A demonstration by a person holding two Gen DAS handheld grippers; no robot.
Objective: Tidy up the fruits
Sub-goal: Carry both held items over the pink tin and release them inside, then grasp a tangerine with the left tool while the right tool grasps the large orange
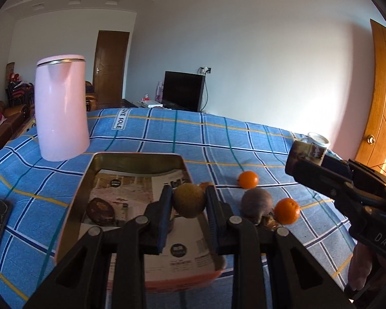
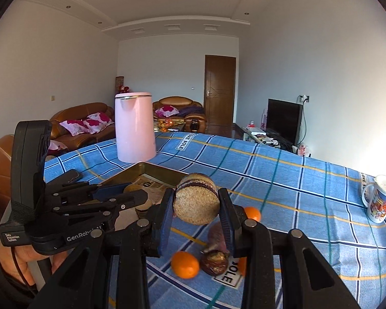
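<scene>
a: holding fruit in both grippers, it looks like. the left gripper (image 1: 189,200) is clamped on a round greenish-brown fruit (image 1: 189,200), poised above the tray (image 1: 74,206) near its right wall.

b: and the right gripper (image 2: 196,203)?

a: its jaws are closed on a cut piece (image 2: 196,202), purple skin with a pale grainy face turned toward the camera. it is lifted clear of the cloth (image 2: 308,206), right of the tray and just outside it.

b: so which hand is nearer the tray?

a: the left. its fruit already hangs over the tray's paper lining, so i judge a short drop and release finishes that one. the right must travel leftward over the tray's wall first, and the left gripper stands in that path.

b: what is left on the cloth?

a: right of the tray: two oranges (image 1: 287,211) (image 1: 248,179), a grey-purple tuber-like thing (image 1: 256,202) and a dark half (image 2: 215,262) beside it. inside the tray there is already one dark fruit (image 1: 100,211).

b: anything only one view gives?

a: the left view shows the tray floor and that dark fruit; the right view hides most of the tray behind the left gripper, but shows the mug (image 2: 379,199) far right of the tray. the kettle (image 1: 61,108) stands behind the tray.
</scene>
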